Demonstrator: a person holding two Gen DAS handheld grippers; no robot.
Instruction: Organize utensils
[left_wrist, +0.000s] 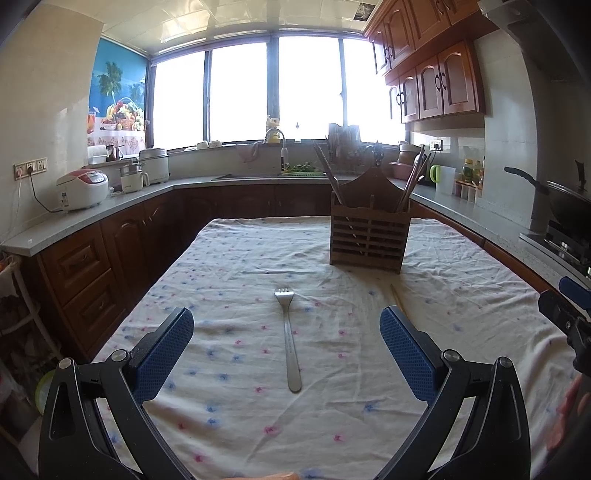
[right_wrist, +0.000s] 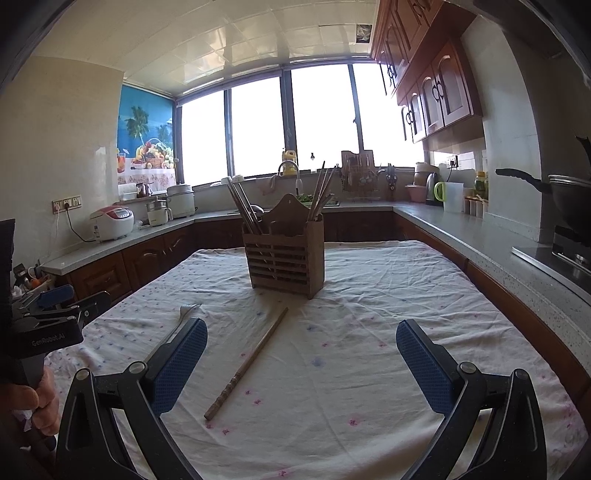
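A steel fork (left_wrist: 289, 338) lies flat on the floral tablecloth (left_wrist: 236, 258), tines away from me, between the wide-apart fingers of my open left gripper (left_wrist: 286, 325). Behind it stands a slatted wooden utensil holder (left_wrist: 369, 236) with chopsticks (left_wrist: 325, 166) leaning out of both ends. In the right wrist view a wooden chopstick (right_wrist: 248, 363) lies diagonally on the cloth, just left of centre between the fingers of my open right gripper (right_wrist: 302, 338). The holder (right_wrist: 286, 254) stands beyond it. The fork (right_wrist: 177, 323) is partly hidden behind the left finger. Nothing is held.
Grey counters (left_wrist: 140, 195) wrap around the table, with rice cookers (left_wrist: 83, 188) at left, a sink and faucet (left_wrist: 275, 134) at the back, and a black wok (right_wrist: 565, 195) on a stove at right. A hand (right_wrist: 33, 402) holds the left gripper at the table's left edge.
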